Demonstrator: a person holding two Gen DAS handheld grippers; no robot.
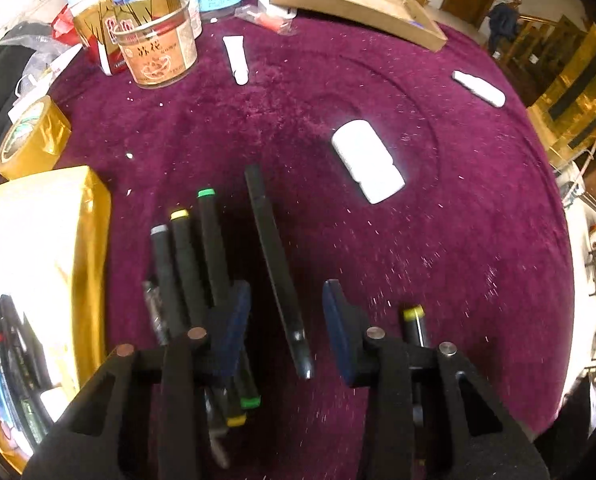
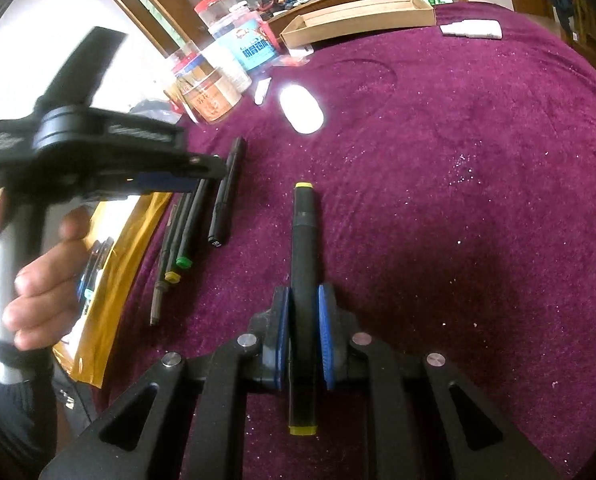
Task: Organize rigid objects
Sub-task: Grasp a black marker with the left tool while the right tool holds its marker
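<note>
A black marker with yellow ends (image 2: 304, 280) is clamped between the blue pads of the right tool (image 2: 302, 334), its length running along the tool's line, one yellow end poking forward over the purple cloth of the table (image 2: 458, 240) and the other sticking out behind the pads.

Off to that tool's left, a black pen (image 1: 275, 268) lies on the cloth in the gap between the blue pads of the left tool (image 1: 285, 328). Neither pad touches it, so the left tool is released and grips nothing. Just to the left of this tool a row of black markers (image 1: 193, 264) lies side by side, with grey, yellow and green caps, partly under its left finger. A person's hand (image 2: 37, 276) holds the left tool's handle.

Ahead of the left tool and slightly right, a white oblong block (image 1: 368, 160) rests on the cloth. Further left sits a gold box (image 1: 57, 248) with a roll of tape (image 1: 33, 140) beyond it. Well ahead stand labelled jars (image 1: 157, 52), a white tube (image 1: 235, 58) and a flat cardboard box (image 1: 358, 0).
</note>
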